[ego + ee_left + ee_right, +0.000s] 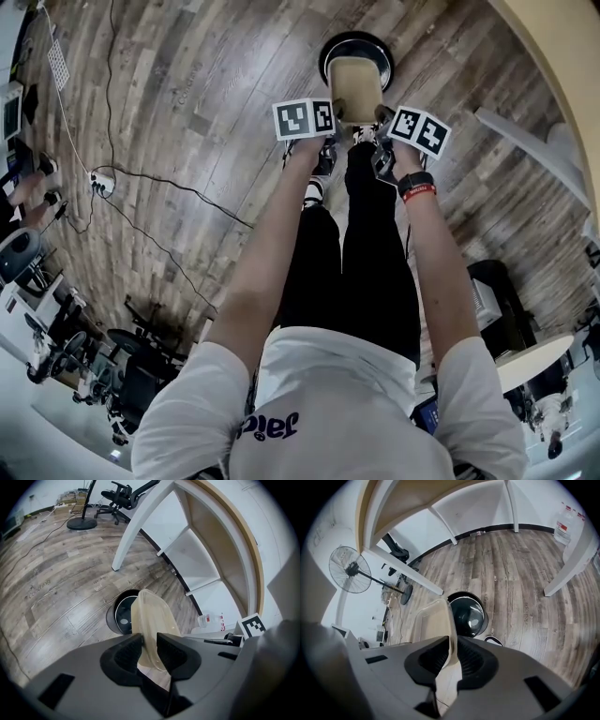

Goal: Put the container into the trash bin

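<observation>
Brown wood floor [187, 84] fills the head view, with a black cable [178, 187] snaking over it. You stand with your legs in black trousers [370, 253], and both your arms reach out in front. Between them you hold the container [354, 89] — a see-through tub that looks tan. It is up in the air over the near side of the round black trash bin [330, 52], not yet inside it. Your left gripper [335, 127] is on the tub's left edge and your right gripper [380, 127] is on its right edge. In the left gripper view, the two dark jaws are close together and pinch the thin wall of the container, which stands up on its side between them. The bin sits on the floor just past it. A white shelf [197, 550] curves by on the right, and an office chair [117, 491] is far back. In the right gripper view, the jaws squeeze the container's rim too, nearly shut on it. The open bin shows just beyond the tub — dark and shiny inside — and a standing fan [349, 569] is off to the left by the wall.
</observation>
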